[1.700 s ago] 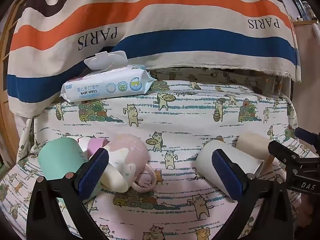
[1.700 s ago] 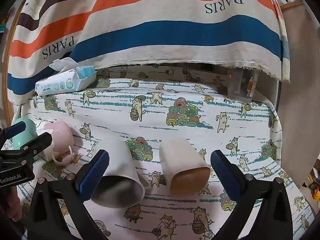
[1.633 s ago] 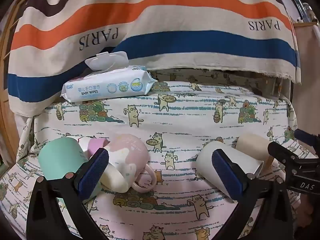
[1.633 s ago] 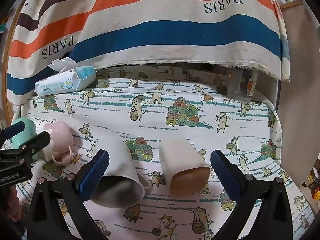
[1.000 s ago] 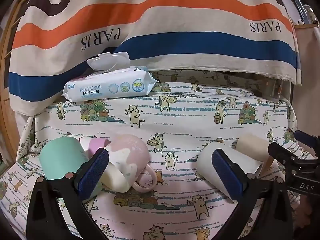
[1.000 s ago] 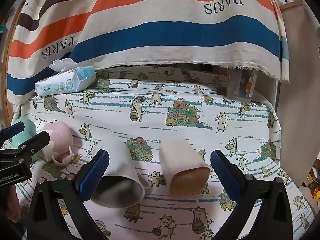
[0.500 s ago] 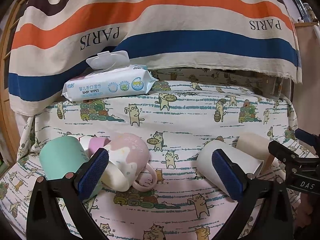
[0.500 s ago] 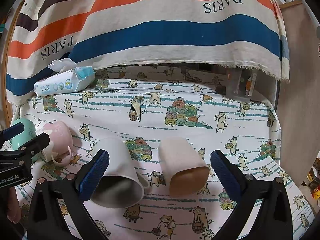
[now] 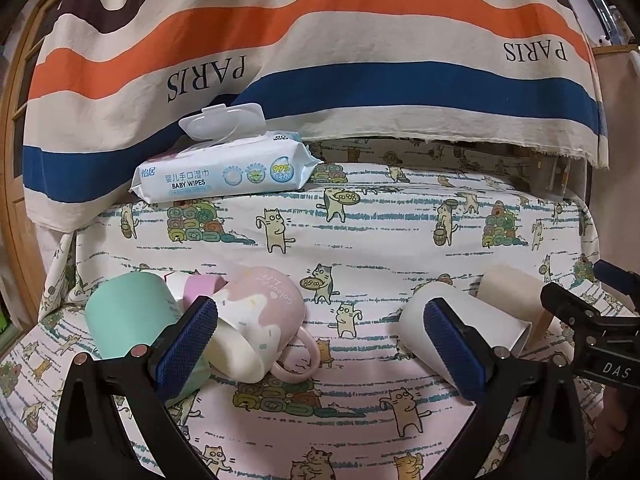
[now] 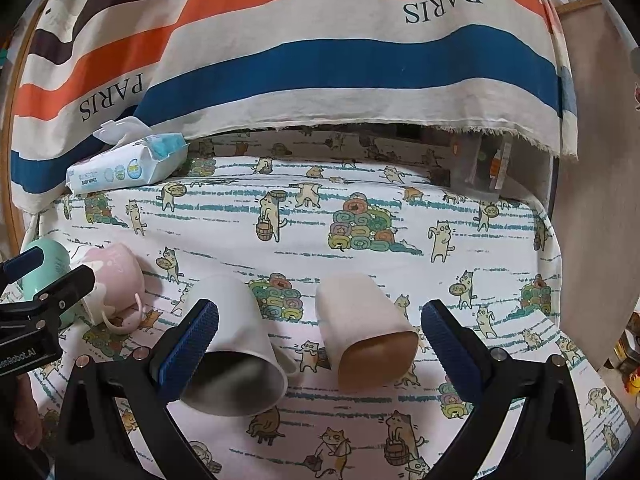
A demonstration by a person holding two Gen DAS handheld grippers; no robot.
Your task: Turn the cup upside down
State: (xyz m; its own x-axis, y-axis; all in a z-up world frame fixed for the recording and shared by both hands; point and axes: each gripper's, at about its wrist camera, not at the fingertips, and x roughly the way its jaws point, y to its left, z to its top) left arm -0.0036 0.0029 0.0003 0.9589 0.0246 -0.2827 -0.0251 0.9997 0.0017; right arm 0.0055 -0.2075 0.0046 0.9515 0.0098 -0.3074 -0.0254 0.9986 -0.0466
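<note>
Several cups lie on their sides on a cat-print cloth. In the left wrist view a mint cup (image 9: 124,312), a small lilac cup (image 9: 200,286) and a pink-and-cream mug (image 9: 256,316) lie at the left; a white cup (image 9: 472,316) and a beige cup (image 9: 512,284) lie at the right. My left gripper (image 9: 320,344) is open and empty, just in front of the mug. In the right wrist view my right gripper (image 10: 320,344) is open and empty, its fingers flanking the white cup (image 10: 236,344) and the beige cup (image 10: 360,328), whose mouths face me.
A pack of baby wipes (image 9: 224,172) with its lid open lies at the back left. A striped "PARIS" cloth (image 9: 320,60) hangs behind the table. A clear container (image 10: 476,168) stands at the back right. Each gripper shows at the edge of the other's view.
Nothing has moved apart from slight camera sway; both grippers stay open and the cups lie where they were.
</note>
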